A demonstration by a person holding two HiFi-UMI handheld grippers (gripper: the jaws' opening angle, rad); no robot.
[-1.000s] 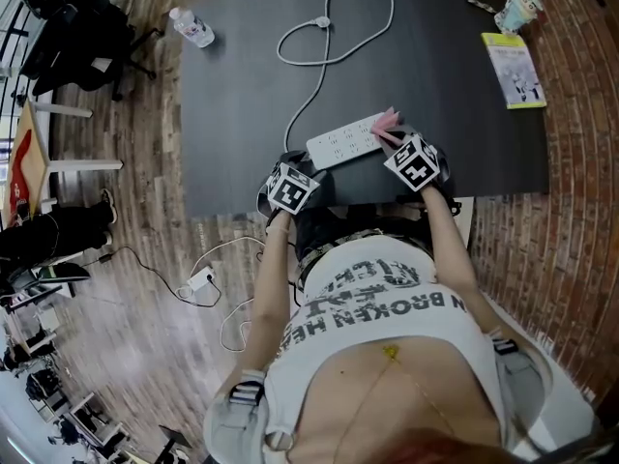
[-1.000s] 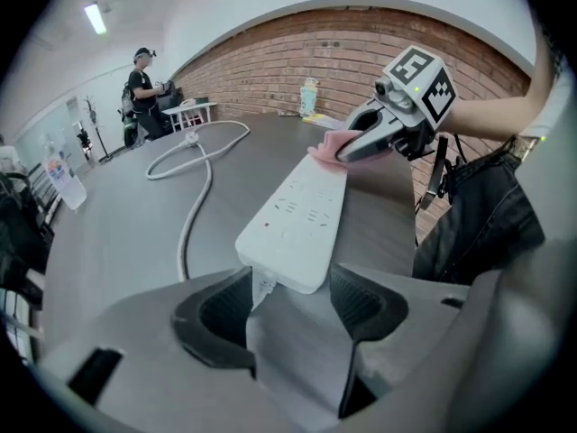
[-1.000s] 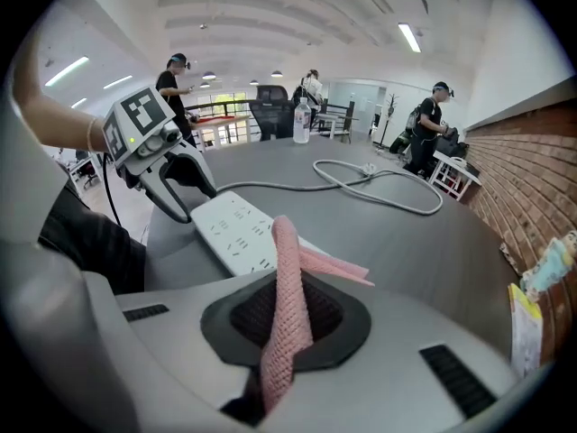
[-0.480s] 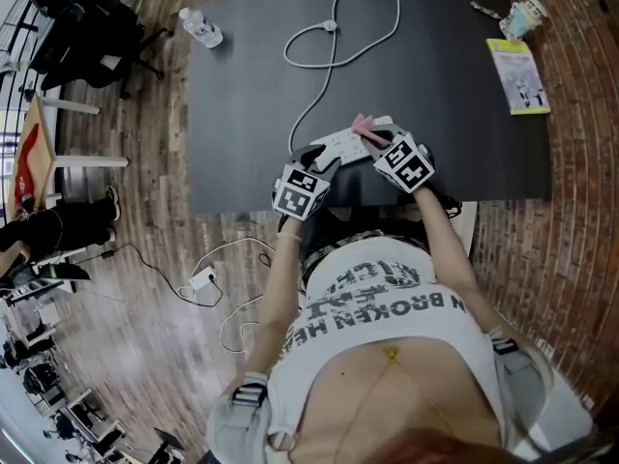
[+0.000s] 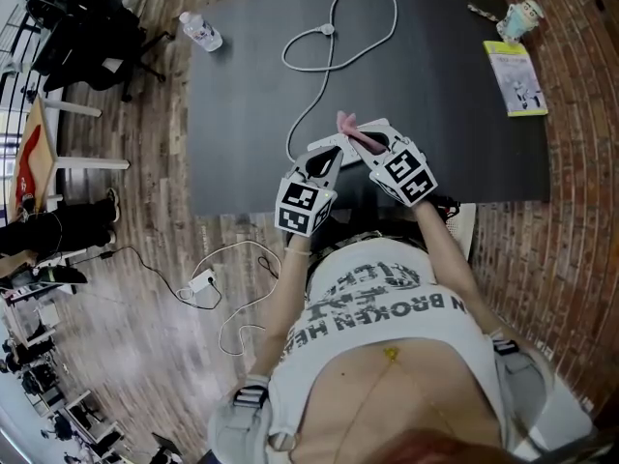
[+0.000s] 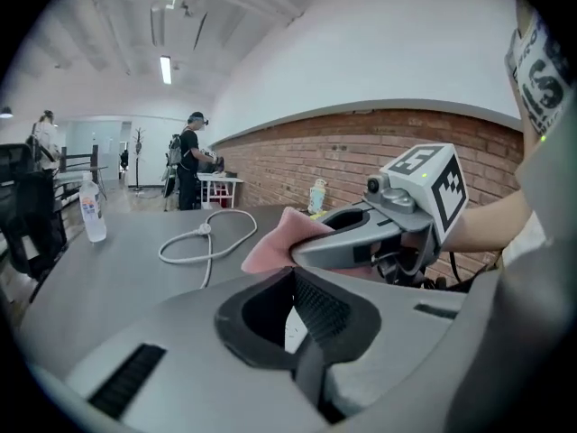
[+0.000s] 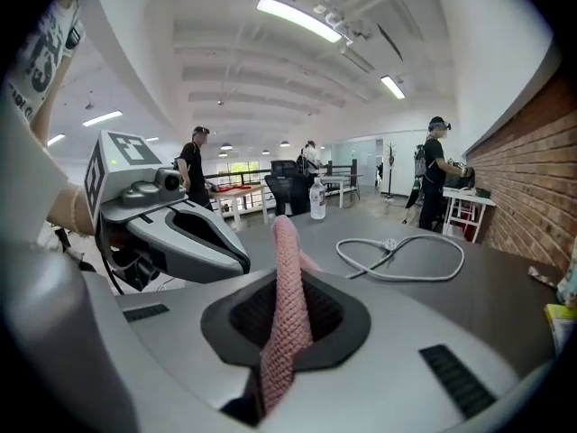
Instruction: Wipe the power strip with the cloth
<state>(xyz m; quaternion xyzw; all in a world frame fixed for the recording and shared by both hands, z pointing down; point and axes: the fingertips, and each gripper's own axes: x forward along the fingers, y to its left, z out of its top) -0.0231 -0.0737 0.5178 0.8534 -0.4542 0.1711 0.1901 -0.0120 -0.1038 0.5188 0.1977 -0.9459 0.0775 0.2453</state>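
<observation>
The near edge of the worktop [image 5: 464, 114] runs right under both your hands. The power strip [image 5: 329, 144] lies just inside that edge, near the middle. Bare dark surface is open to its left and right, and beyond it as far as the looped cord [image 5: 327, 29]. The clutter keeps to the far corners: a water bottle [image 5: 201, 30] at the far left, a cup [image 5: 517, 13] and a booklet [image 5: 515, 66] at the far right, all well apart from the strip. Your right tongs [image 5: 370, 143] are clamped on the pink cloth [image 5: 346, 124], which stands up between them and hangs over the strip. Your left tongs [image 5: 322, 160] have just been closing and now meet at their tips by the strip's left end. In the left gripper view a sliver of white shows behind those tips, but you cannot tell whether anything is pinched. Both gripper bodies cover the strip's near side, so you cannot tell whether it rests flat on the worktop. Neither gripper view shows the strip clearly.
</observation>
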